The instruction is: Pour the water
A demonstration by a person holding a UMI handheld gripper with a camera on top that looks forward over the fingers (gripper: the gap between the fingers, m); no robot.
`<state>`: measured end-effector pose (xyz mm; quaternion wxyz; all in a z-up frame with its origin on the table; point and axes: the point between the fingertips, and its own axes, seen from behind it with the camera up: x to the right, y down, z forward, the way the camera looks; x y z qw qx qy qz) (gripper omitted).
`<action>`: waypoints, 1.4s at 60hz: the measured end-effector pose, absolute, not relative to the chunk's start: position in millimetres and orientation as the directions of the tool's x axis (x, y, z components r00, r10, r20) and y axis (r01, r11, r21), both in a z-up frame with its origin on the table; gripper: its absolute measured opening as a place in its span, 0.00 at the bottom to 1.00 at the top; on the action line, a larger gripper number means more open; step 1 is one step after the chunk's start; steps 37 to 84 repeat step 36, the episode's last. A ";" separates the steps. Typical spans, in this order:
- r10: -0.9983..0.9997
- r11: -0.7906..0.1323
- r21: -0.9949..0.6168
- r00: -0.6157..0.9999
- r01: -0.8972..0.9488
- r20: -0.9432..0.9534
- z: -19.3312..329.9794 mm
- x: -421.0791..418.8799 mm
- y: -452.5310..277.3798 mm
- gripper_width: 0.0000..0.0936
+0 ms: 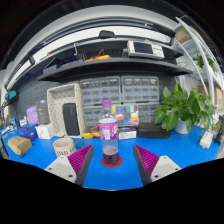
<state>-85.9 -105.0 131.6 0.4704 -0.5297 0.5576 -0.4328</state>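
Gripper fingers spread wide, nothing pinched. Pink pads: left one at approx 7 o'clock of the view centre, right one at approx 5 o'clock. Gap between them is open, w/ blue table showing through.

Task item: clear cup w/ a reddish-pink lid or band at top, standing upright on the table, straight ahead at 6 o'clock from centre, just beyond the fingertips and roughly on the mid-line between them. Clear gap either side; fingers not touching it. Dark reddish base or contents at the bottom, can't tell which. Water level not readable.

Around it: small round beige dish or coaster-like thing at approx 9 o'clock of the cup, near the left finger. Brownish box further out, same direction. White arch-fronted box w/ dark opening at approx 10 o'clock of the cup, well behind. Purple item left of that. Small white box just behind-right of the cup, approx 2 o'clock.

Green leafy plant at 3 o'clock of the view, on the table's right side. Back wall: dark shelf unit at 12 o'clock, w/ a white appliance up top; items on lower shelves too small to ID.
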 end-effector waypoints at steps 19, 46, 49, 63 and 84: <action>-0.999 0.032 -0.985 -0.023 -0.170 -0.029 149.0 -104.0 -113.0 0.87; -1.000 0.023 -0.986 -0.013 -0.164 -0.021 152.8 -107.0 -106.5 0.86; -1.000 0.023 -0.986 -0.013 -0.164 -0.021 152.8 -107.0 -106.5 0.86; -1.000 0.023 -0.986 -0.013 -0.164 -0.021 152.8 -107.0 -106.5 0.86; -1.000 0.023 -0.986 -0.013 -0.164 -0.021 152.8 -107.0 -106.5 0.86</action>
